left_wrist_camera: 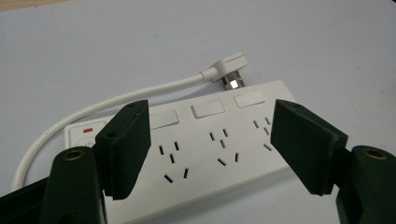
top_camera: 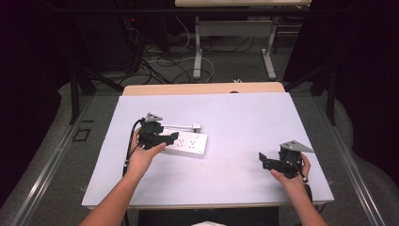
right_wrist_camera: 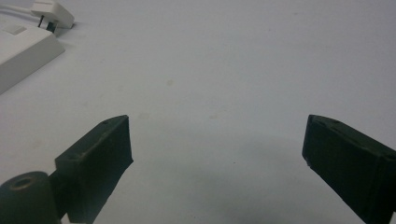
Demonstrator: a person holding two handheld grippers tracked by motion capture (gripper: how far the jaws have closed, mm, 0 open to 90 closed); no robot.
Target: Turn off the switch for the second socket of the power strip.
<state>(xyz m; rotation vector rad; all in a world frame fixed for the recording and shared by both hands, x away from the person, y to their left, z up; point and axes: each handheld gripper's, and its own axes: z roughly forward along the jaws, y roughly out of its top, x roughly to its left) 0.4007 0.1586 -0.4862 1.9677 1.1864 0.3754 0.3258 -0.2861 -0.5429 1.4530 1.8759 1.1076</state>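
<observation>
A white power strip (top_camera: 188, 142) lies flat on the white table top (top_camera: 244, 117), left of centre. It has three rows of sockets with a switch above each (left_wrist_camera: 208, 110) and a red-marked switch at one end (left_wrist_camera: 86, 130). Its white cable (left_wrist_camera: 116, 103) loops round the back to a white plug (left_wrist_camera: 229, 70) lying just behind the strip. My left gripper (top_camera: 171, 137) hovers over the strip's left end, jaws spread wide over the sockets (left_wrist_camera: 212, 119), pads touching nothing. My right gripper (top_camera: 262, 160) rests open near the table's front right, over bare surface (right_wrist_camera: 215, 126). The strip's end (right_wrist_camera: 23, 51) and plug (right_wrist_camera: 53, 14) lie far off.
The white sheet covers a wooden table whose far edge (top_camera: 202, 88) shows beyond it. Past the table stand another table's legs (top_camera: 197, 52) and loose cables on the floor (top_camera: 160, 66). Wide bare surface lies between the strip and my right gripper.
</observation>
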